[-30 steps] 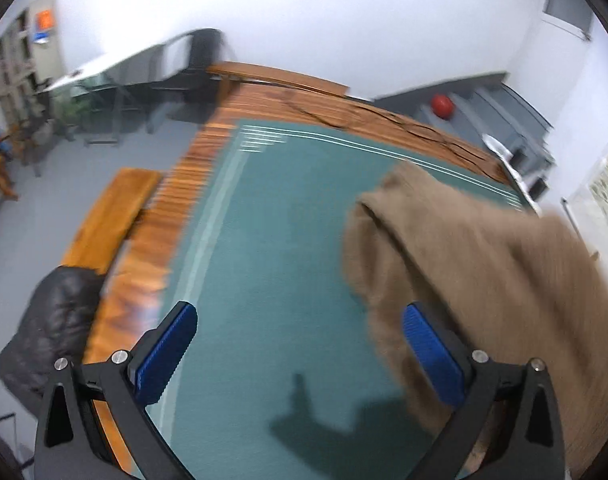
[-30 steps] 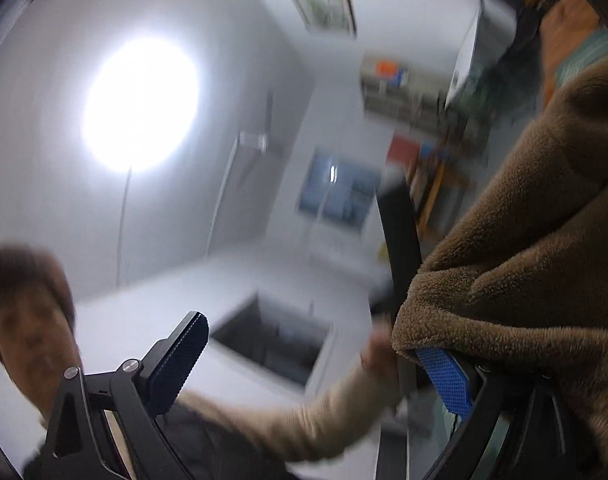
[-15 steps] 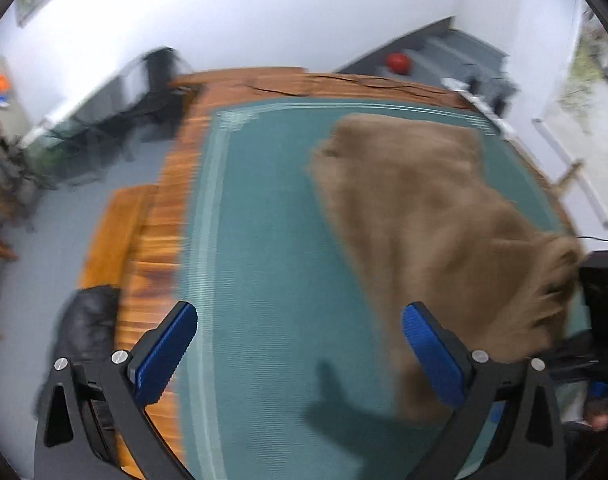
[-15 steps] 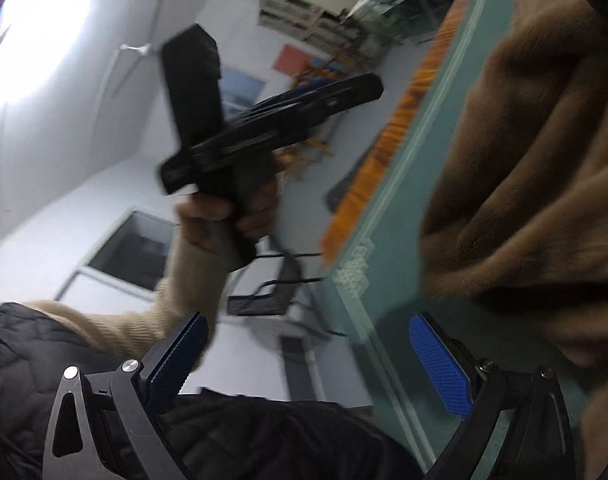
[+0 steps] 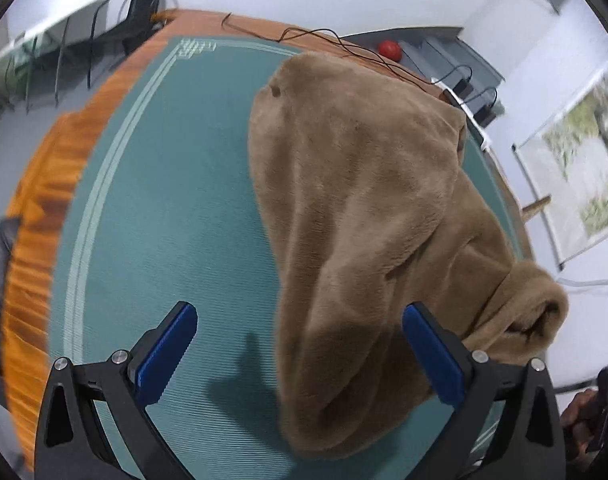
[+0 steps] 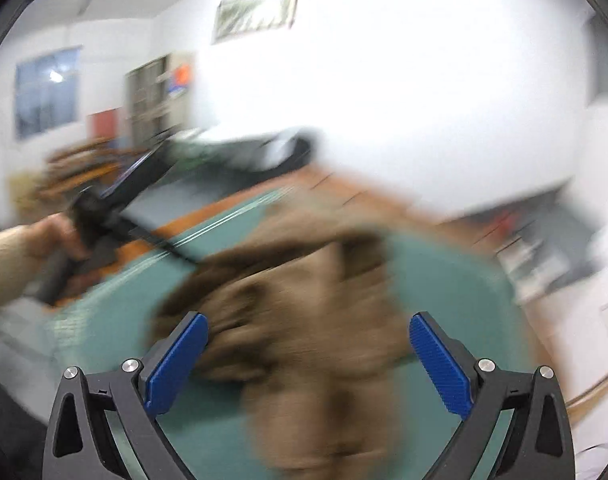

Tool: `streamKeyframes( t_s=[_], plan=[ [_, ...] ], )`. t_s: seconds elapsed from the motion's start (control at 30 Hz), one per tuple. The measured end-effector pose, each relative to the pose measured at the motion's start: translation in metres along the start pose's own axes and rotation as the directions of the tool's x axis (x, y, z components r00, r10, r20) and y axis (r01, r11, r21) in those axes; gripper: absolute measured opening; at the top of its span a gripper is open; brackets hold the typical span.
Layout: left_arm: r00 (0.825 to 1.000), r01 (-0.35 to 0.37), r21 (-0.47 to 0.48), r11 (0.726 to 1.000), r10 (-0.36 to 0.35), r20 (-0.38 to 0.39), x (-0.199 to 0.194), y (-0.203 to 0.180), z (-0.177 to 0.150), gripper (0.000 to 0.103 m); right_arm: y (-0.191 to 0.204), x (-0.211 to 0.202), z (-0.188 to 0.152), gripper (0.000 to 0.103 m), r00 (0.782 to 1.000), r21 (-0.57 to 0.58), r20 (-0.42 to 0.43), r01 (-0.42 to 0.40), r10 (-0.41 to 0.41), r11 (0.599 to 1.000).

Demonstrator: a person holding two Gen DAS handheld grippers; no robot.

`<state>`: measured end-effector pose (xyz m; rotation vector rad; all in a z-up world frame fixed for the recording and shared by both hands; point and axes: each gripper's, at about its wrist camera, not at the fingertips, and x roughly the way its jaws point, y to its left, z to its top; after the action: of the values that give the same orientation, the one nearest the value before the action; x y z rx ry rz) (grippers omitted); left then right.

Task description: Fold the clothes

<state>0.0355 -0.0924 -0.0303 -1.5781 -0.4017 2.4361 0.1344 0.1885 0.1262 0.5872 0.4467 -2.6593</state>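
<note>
While both grippers hang above the bench (image 5: 44,184), a brown fleece garment (image 5: 368,184) lies spread on the green mat (image 5: 176,216) that covers the wooden top. Left gripper (image 5: 300,354): blue-padded fingers (image 5: 166,354) set wide apart, holding nothing, angled down over the garment's near end, with its shadow falling on the mat. Right gripper (image 6: 308,362): jaws likewise spread and empty, poised over the same garment (image 6: 304,320); this view is strongly motion-blurred, so fabric detail cannot be made out. Left hand (image 6: 58,236), in a beige sleeve, grips the black handle of its tool at that view's left edge. Thin dark cables (image 5: 324,42) trail across the bench's far end, and a red ball (image 5: 390,48) sits beyond it.
</note>
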Motion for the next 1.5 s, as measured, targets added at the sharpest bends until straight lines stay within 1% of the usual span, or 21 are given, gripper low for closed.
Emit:
streamKeyframes(
  t_s=[0.03, 0.07, 0.13, 0.17, 0.2, 0.23, 0.27, 0.3, 0.33, 0.37, 0.43, 0.53, 0.6, 0.67, 0.73, 0.87, 1.13, 1.27, 1.3, 1.37, 1.5],
  plan=[
    [1.0, 0.002, -0.006, 1.0, -0.002, -0.008, 0.004, -0.003, 0.001, 0.103, -0.005, -0.004, -0.005, 0.103, 0.999, 0.0, 0.001, 0.033, -0.033, 0.999],
    [1.0, 0.003, -0.011, 1.0, -0.003, -0.015, 0.009, -0.006, 0.002, 0.103, -0.01, -0.001, -0.009, 0.103, 0.998, 0.008, -0.042, 0.039, -0.038, 0.999],
    [1.0, 0.006, -0.023, 1.0, -0.007, -0.03, 0.017, -0.011, 0.003, 0.103, -0.021, 0.016, -0.024, 0.103, 0.979, 0.084, -0.205, 0.009, 0.009, 0.996],
    [0.999, 0.007, -0.028, 1.0, -0.008, -0.037, 0.022, -0.014, 0.004, 0.102, -0.025, 0.02, -0.031, 0.103, 0.966, 0.108, -0.256, -0.007, 0.035, 0.994],
    [0.999, 0.009, -0.034, 0.999, -0.01, -0.045, 0.026, -0.017, 0.005, 0.1, -0.025, 0.019, -0.037, 0.103, 0.965, 0.101, -0.258, -0.02, 0.045, 0.995],
    [0.999, 0.01, -0.04, 0.999, -0.012, -0.052, 0.03, -0.02, 0.006, 0.091, -0.025, 0.017, -0.042, 0.103, 0.964, 0.094, -0.261, -0.032, 0.056, 0.995],
    [0.998, 0.011, -0.045, 0.999, -0.014, -0.06, 0.035, -0.022, 0.007, 0.075, -0.025, 0.015, -0.048, 0.103, 0.962, 0.086, -0.263, -0.045, 0.066, 0.995],
    [0.998, 0.013, -0.051, 0.999, -0.016, -0.067, 0.039, -0.025, 0.008, 0.064, -0.026, 0.013, -0.053, 0.103, 0.961, 0.079, -0.266, -0.058, 0.077, 0.995],
    [0.997, 0.012, -0.064, 0.998, -0.017, -0.077, 0.043, -0.026, 0.008, 0.046, -0.026, 0.012, -0.059, 0.103, 0.959, 0.071, -0.268, -0.07, 0.087, 0.995],
    [0.996, 0.011, -0.092, 0.996, -0.019, -0.086, 0.046, -0.024, 0.008, 0.034, -0.025, 0.01, -0.065, 0.103, 0.956, 0.064, -0.273, -0.09, 0.104, 0.994],
    [0.998, 0.013, -0.134, 0.991, -0.022, -0.062, 0.04, -0.02, 0.007, 0.024, -0.023, 0.01, -0.079, 0.102, 0.948, 0.049, -0.287, -0.133, 0.141, 0.99],
    [1.0, 0.017, -0.189, 0.982, -0.019, -0.008, 0.025, -0.014, 0.005, 0.019, -0.02, 0.011, -0.086, 0.1, 0.937, 0.048, -0.293, -0.184, 0.19, 0.982],
    [1.0, 0.012, -0.22, 0.975, -0.007, 0.024, 0.013, -0.01, 0.005, 0.018, -0.021, 0.017, -0.089, 0.09, 0.925, 0.075, -0.3, -0.222, 0.234, 0.972],
    [0.998, 0.012, -0.261, 0.965, 0.006, 0.067, -0.004, -0.004, 0.004, 0.018, -0.019, 0.024, -0.089, 0.071, 0.914, 0.098, -0.301, -0.254, 0.272, 0.962],
    [0.995, 0.028, -0.297, 0.954, 0.003, 0.103, -0.018, 0.001, 0.004, 0.017, -0.012, 0.038, -0.09, 0.064, 0.897, 0.107, -0.315, -0.291, 0.31, 0.951],
    [0.987, 0.07, -0.348, 0.935, -0.015, 0.159, -0.042, 0.011, 0.001, 0.017, 0.001, 0.065, -0.091, 0.064, 0.852, 0.131, -0.341, -0.374, 0.396, 0.918],
    [0.972, 0.12, -0.395, 0.911, -0.027, 0.233, -0.076, 0.036, -0.001, 0.017, 0.038, 0.08, -0.091, 0.064, 0.808, 0.061, -0.376, -0.467, 0.454, 0.882],
    [0.964, 0.167, -0.43, 0.887, -0.055, 0.261, -0.085, 0.044, -0.006, 0.017, 0.051, 0.081, -0.1, 0.064, 0.817, -0.009, -0.418, -0.441, 0.397, 0.897],
    [0.961, 0.172, -0.436, 0.883, -0.055, 0.269, -0.088, 0.044, -0.007, 0.017, 0.053, 0.076, -0.099, 0.061, 0.832, -0.035, -0.412, -0.423, 0.372, 0.906],
    [0.954, 0.181, -0.44, 0.88, -0.047, 0.297, -0.097, 0.045, -0.01, 0.017, 0.054, 0.066, -0.096, 0.038, 0.863, -0.084, -0.391, -0.38, 0.32, 0.921],
    [0.928, 0.216, -0.448, 0.868, -0.039, 0.371, -0.122, 0.047, -0.016, 0.017, 0.02, 0.036, -0.077, 0.033, 0.933, -0.04, -0.28, -0.246, 0.225, 0.968]
  ],
)
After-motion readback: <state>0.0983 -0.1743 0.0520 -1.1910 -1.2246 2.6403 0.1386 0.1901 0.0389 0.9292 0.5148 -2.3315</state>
